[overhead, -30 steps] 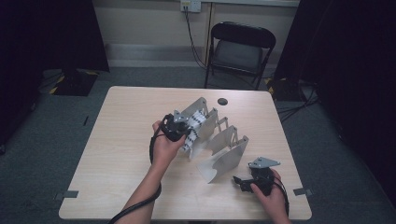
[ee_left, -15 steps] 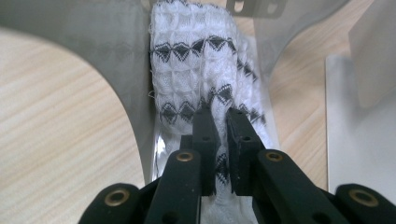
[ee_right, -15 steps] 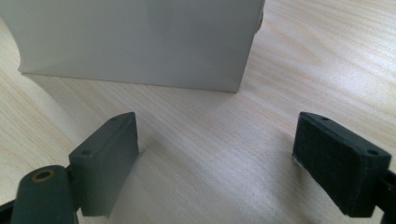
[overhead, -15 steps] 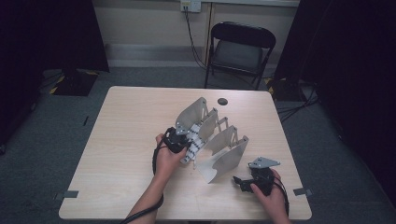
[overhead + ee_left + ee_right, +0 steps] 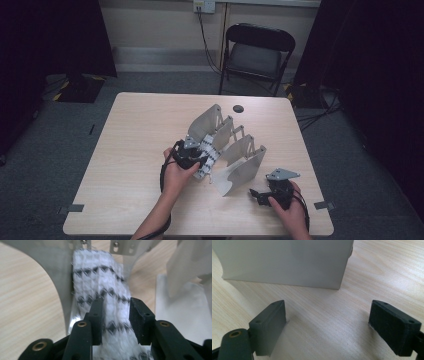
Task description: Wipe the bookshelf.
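A white cloth with black zigzag bands (image 5: 100, 282) lies in a slot of the grey metal folding rack (image 5: 240, 150) at mid-table. My left gripper (image 5: 116, 315) sits low over the cloth's near end (image 5: 207, 159). Its jaws have just been opening. The cloth lies between them and the pads no longer pinch it. A curved grey divider (image 5: 50, 270) stands to the cloth's left. My right gripper (image 5: 328, 322) rests wide open on the table near the front right (image 5: 256, 194), nothing between its pads, facing the rack's nearest panel (image 5: 287, 262).
The light wooden table (image 5: 135, 150) has bare room left of the rack. A small black round disc (image 5: 238, 108) lies near the far edge. A black folding chair (image 5: 255, 50) stands behind the table. Dark curtains hang on both sides.
My left hand has come down and nearer with the cloth, setting it into the rack, and its jaws have parted. The right hand has stayed put.
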`<move>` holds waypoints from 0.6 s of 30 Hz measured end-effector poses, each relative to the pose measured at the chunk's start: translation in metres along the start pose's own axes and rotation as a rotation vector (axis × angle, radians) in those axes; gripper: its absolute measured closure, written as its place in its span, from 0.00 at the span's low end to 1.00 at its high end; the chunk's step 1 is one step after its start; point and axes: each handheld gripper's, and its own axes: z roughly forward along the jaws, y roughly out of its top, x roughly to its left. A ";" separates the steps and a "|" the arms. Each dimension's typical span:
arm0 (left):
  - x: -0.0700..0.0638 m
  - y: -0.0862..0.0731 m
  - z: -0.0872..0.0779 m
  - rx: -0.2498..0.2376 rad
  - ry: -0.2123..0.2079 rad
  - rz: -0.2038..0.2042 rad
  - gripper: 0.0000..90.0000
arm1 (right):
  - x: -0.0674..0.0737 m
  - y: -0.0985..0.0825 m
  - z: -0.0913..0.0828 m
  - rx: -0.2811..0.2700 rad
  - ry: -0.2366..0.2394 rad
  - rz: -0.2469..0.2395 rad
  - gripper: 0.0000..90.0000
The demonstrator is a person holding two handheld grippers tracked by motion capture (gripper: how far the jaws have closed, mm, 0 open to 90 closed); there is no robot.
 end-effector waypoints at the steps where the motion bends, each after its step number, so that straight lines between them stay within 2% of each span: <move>1: 0.000 -0.002 0.001 0.010 0.002 0.008 0.66 | 0.000 0.000 0.000 0.000 0.000 0.000 0.15; 3: -0.002 -0.007 0.006 0.025 0.011 0.010 0.63 | 0.000 0.000 0.000 0.000 0.000 0.000 0.15; 7: -0.001 -0.013 0.013 0.042 0.029 0.032 0.72 | 0.000 0.000 0.000 0.000 0.000 0.000 0.15; 9: 0.000 -0.013 0.013 0.046 0.019 0.031 0.76 | 0.000 0.000 0.000 0.000 0.000 0.000 0.15; 10: -0.001 -0.012 0.012 0.057 0.018 0.028 0.81 | 0.000 0.000 0.000 0.000 0.000 0.001 0.15; 12: -0.001 -0.009 0.011 0.066 0.019 0.051 0.88 | 0.000 0.000 0.000 -0.001 -0.001 0.001 0.15; 13: -0.002 -0.007 0.010 0.071 0.014 0.039 0.90 | 0.000 0.000 0.000 0.000 0.000 0.001 0.15; 14: -0.004 -0.005 0.009 0.077 0.023 0.050 0.91 | 0.000 0.000 0.000 0.000 0.000 0.001 0.15; 18: -0.008 0.009 -0.003 0.042 0.023 0.092 0.92 | 0.000 0.000 0.000 0.000 0.000 0.001 0.15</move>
